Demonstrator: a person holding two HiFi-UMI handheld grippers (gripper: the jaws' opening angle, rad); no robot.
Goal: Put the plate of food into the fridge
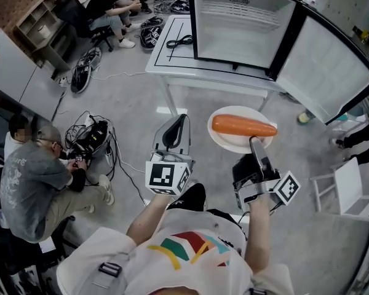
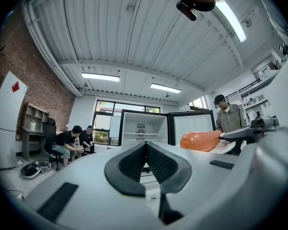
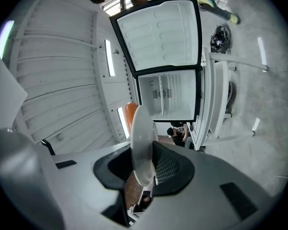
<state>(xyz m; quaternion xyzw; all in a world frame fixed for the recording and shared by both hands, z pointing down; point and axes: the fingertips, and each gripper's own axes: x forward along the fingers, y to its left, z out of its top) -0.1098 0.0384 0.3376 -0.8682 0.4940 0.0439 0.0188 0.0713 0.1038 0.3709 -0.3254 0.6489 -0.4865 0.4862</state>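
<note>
A white plate (image 1: pixel 234 141) carries one orange carrot (image 1: pixel 243 126) and hangs in the air in front of the table. My right gripper (image 1: pixel 254 142) is shut on the plate's near rim. In the right gripper view the plate (image 3: pixel 143 147) stands edge-on between the pads, with the carrot (image 3: pixel 130 115) behind it. My left gripper (image 1: pixel 181 118) is shut and empty, a little to the left of the plate; its jaws meet in the left gripper view (image 2: pixel 145 145). The small fridge (image 1: pixel 234 48) stands on a white table (image 1: pixel 172 63), its door (image 1: pixel 329 66) swung wide to the right.
A black cable (image 1: pixel 179 42) lies on the table left of the fridge. People sit on the floor and on chairs at the left (image 1: pixel 34 177), among cables and shoes. A white chair (image 1: pixel 350 189) stands at the right. A person (image 2: pixel 229 121) stands beside the fridge.
</note>
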